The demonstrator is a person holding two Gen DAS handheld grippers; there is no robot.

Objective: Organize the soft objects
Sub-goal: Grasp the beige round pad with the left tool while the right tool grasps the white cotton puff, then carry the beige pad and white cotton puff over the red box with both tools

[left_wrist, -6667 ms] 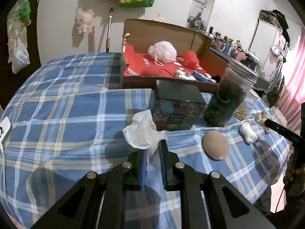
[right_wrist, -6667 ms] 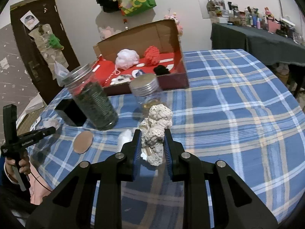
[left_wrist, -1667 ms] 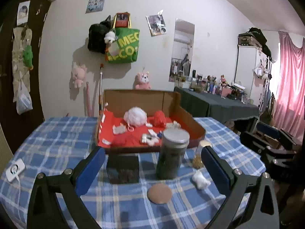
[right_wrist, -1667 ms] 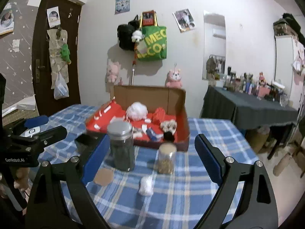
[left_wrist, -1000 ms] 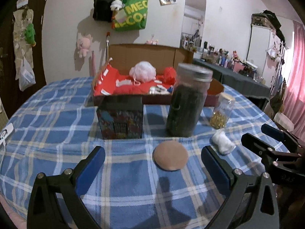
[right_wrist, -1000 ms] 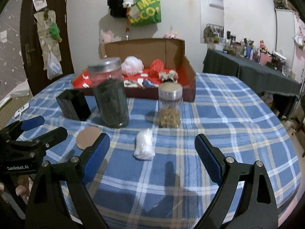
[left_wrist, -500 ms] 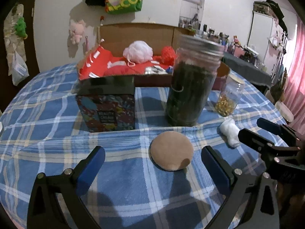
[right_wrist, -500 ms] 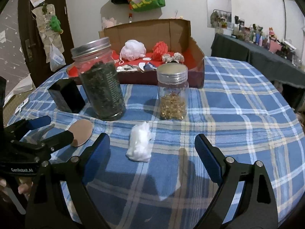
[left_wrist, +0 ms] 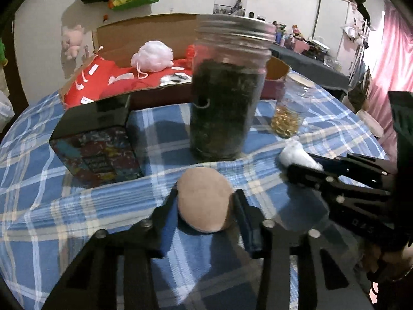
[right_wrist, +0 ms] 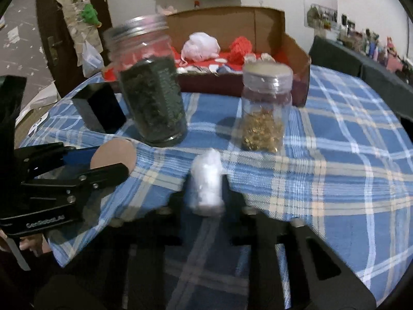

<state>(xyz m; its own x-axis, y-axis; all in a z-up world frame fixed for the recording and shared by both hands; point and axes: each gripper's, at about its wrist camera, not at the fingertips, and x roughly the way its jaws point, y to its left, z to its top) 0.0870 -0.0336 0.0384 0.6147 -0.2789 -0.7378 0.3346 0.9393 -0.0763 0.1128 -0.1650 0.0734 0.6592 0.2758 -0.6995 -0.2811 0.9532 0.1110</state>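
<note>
I hold both grippers low over the blue checked tablecloth [left_wrist: 38,180], pointing at the far cardboard box [right_wrist: 258,23]. My left gripper [left_wrist: 206,206] has its fingers on both sides of the round tan pad [left_wrist: 204,199], pinching it. My right gripper [right_wrist: 206,193] has its fingers close around the white soft lump [right_wrist: 206,183]; they look like they touch it. The big dark jar [left_wrist: 224,90] stands just behind the pad.

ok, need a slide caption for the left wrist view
Left gripper straddles a tan round pad on the plaid tablecloth, dark-filled jar behind.
</note>
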